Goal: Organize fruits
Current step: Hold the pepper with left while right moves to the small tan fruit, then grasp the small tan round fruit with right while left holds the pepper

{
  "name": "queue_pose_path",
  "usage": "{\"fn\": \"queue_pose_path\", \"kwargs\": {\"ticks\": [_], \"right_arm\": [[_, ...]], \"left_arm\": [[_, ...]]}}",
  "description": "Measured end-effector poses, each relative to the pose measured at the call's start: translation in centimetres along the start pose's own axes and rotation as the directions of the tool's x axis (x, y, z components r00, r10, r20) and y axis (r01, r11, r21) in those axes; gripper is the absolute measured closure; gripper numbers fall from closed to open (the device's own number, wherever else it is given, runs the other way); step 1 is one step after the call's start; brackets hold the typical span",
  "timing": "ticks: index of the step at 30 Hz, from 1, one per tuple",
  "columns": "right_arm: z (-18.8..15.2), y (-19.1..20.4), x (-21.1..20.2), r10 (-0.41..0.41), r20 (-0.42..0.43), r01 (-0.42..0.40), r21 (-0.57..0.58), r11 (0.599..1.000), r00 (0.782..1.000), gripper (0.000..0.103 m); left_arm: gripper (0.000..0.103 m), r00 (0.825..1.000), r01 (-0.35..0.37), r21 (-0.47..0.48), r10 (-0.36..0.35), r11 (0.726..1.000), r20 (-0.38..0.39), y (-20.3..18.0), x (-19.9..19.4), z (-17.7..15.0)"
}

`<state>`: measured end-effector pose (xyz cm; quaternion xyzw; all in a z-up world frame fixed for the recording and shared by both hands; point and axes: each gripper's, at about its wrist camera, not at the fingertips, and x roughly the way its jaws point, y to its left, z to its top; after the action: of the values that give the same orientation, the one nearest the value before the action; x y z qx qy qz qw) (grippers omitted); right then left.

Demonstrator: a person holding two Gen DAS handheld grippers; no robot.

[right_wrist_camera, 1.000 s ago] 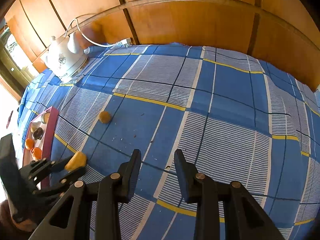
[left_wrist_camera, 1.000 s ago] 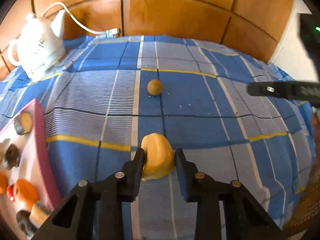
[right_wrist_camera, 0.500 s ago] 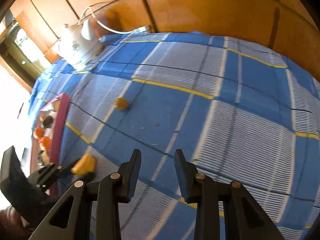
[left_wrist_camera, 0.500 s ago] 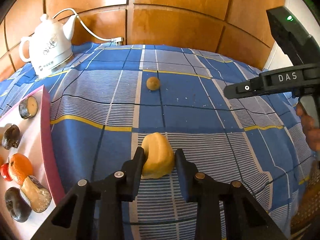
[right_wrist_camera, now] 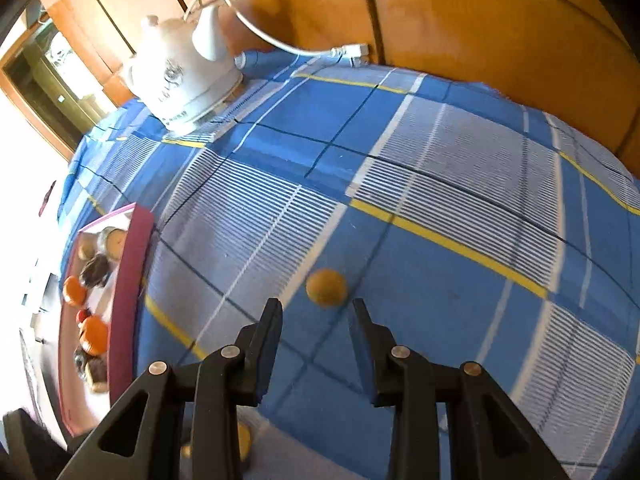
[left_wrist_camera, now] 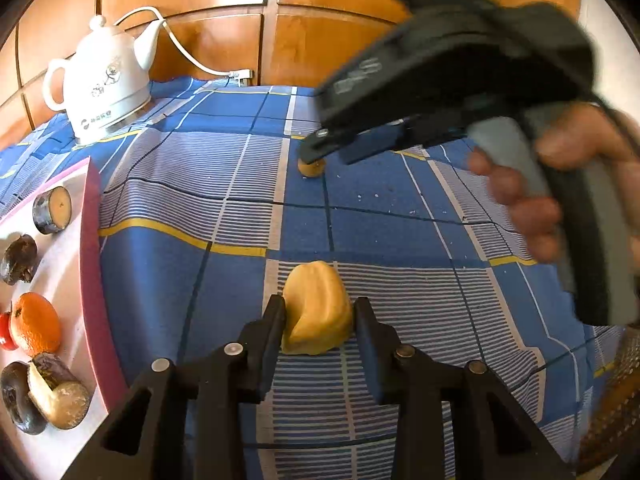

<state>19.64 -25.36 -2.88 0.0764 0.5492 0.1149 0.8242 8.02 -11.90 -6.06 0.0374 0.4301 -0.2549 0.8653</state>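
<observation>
The left gripper (left_wrist_camera: pixel 320 316) has its 2 fingers pressed against the sides of a yellow fruit piece (left_wrist_camera: pixel 316 314), pinching it; whether the piece sits on the blue checked tablecloth (left_wrist_camera: pixel 392 208) or is lifted just above it cannot be told. The pink tray (left_wrist_camera: pixel 90 248) lies just to the left of this fruit, holding an orange (left_wrist_camera: pixel 35 322) and several dark and cut pieces.

The right gripper (right_wrist_camera: pixel 316 314) has its fingers spread apart with nothing between them. A small round brown fruit (right_wrist_camera: pixel 326 287) lies on the tablecloth just beyond the fingertips, roughly in line with the gap and not touched by either finger. In the left wrist view, the right gripper's tip partly covers that round fruit. The fruit lies well to the right of the tray, and the white kettle (right_wrist_camera: pixel 182 76) stands far behind it near the wooden wall.
</observation>
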Motion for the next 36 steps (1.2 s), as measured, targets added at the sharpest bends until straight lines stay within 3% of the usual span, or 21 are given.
{"fn": "queue_pose_path", "kwargs": {"ticks": [3, 5, 13, 23, 36], "right_arm": [[0.8, 0.1, 1.6, -0.029, -0.014, 0.029, 0.0, 1.0, 0.999, 0.068], [1.0, -0.1, 2.4, -0.033, -0.035, 0.033, 0.001, 0.999, 0.999, 0.079], [-1.7, -0.4, -1.1, -0.058, 0.003, 0.058, -0.08, 0.995, 0.998, 0.079], [-8.7, -3.5, -4.6, -0.07, -0.075, 0.061, -0.117, 0.991, 0.995, 0.079], [-9.2, -4.1, -3.8, -0.101, -0.062, 0.091, -0.144, 0.985, 0.993, 0.079]], "left_arm": [[0.067, 1.0, 0.005, -0.009, -0.005, 1.0, -0.001, 0.1, 0.0, 0.1], [0.067, 1.0, 0.006, -0.008, -0.006, 1.0, 0.0, 0.2, 0.0, 0.0], [0.067, 1.0, 0.001, -0.005, -0.001, 1.0, 0.005, 0.1, 0.1, 0.0], [0.067, 1.0, -0.008, 0.003, 0.008, 1.0, -0.002, -0.2, 0.0, 0.0], [0.069, 1.0, -0.009, -0.004, 0.009, 1.0, 0.001, -0.8, -1.5, 0.0]]}}
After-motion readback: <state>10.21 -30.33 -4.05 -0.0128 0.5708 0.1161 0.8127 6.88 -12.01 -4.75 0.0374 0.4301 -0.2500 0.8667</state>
